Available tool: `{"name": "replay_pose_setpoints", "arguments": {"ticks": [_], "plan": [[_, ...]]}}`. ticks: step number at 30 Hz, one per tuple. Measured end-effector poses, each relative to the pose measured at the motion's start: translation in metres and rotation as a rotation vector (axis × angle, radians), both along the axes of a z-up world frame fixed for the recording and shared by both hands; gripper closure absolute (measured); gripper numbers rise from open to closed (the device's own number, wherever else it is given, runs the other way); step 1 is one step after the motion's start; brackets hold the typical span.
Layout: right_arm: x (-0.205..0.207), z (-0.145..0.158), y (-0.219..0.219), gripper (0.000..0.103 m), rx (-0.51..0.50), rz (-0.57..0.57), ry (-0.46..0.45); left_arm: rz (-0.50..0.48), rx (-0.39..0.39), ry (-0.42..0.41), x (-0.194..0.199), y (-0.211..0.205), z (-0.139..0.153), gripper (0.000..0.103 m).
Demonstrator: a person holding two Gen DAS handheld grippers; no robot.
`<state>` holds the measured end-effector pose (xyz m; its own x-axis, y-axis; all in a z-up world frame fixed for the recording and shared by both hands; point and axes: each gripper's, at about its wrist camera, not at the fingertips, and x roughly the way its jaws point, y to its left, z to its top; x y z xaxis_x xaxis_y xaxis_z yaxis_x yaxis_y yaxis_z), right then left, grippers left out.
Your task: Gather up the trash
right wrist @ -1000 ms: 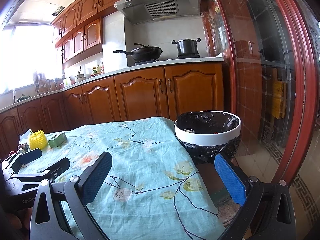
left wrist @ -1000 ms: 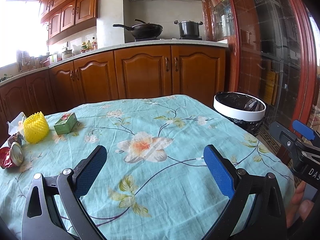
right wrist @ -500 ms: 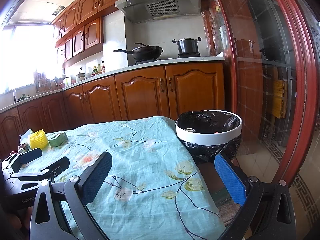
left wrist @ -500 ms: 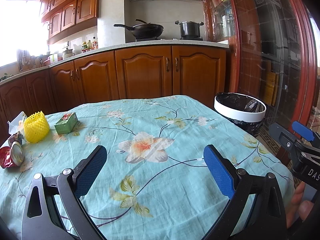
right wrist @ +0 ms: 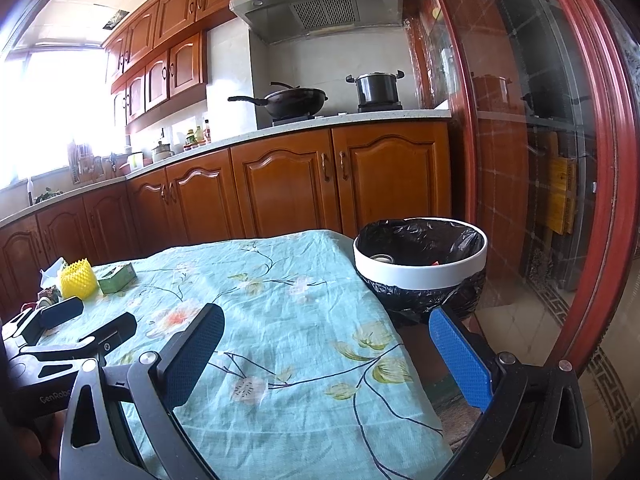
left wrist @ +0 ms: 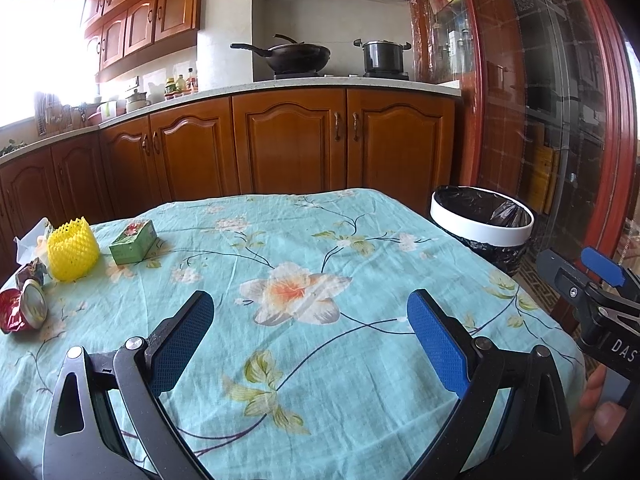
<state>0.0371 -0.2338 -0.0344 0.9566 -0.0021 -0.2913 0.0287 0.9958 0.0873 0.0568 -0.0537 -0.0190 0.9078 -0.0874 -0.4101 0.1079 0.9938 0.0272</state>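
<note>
Kitchen desk (left wrist: pixel 304 360) holds foam net (left wrist: pixel 73 250), green box (left wrist: pixel 133 236) and crushed can (left wrist: pixel 22 311) at its left edge; bin (right wrist: pixel 420 268) already holds some trash. Left tool (left wrist: pixel 310 332) and right tool (right wrist: pixel 328 350) are spread, empty.

Table (left wrist: pixel 360 360) (floral cloth): yellow net (left wrist: pixel 73 250), green box (left wrist: pixel 133 241), wrappers (left wrist: pixel 20 308).

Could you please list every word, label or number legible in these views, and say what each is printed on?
"DAS", cut off by the frame edge: on the right tongs body, left wrist view.
"GenRob", cut off by the right tongs' finger: on the left tongs body, right wrist view.
Green box, crushed red can: print too small to read.
</note>
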Motion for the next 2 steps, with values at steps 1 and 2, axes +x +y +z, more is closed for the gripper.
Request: {"name": "replay_pose_setpoints", "arguments": {"ticks": [1,2], "plan": [[0.0009,0.0004,0.0005,0.000,0.001,0.001,0.003,0.001,-0.002,0.001,0.0003,0.0005,0.0003,0.004],[0.0024,0.0004,-0.0008,0.000,0.002,0.004,0.004,0.001,-0.004,0.003,0.0006,0.0012,0.0006,0.004]]}}
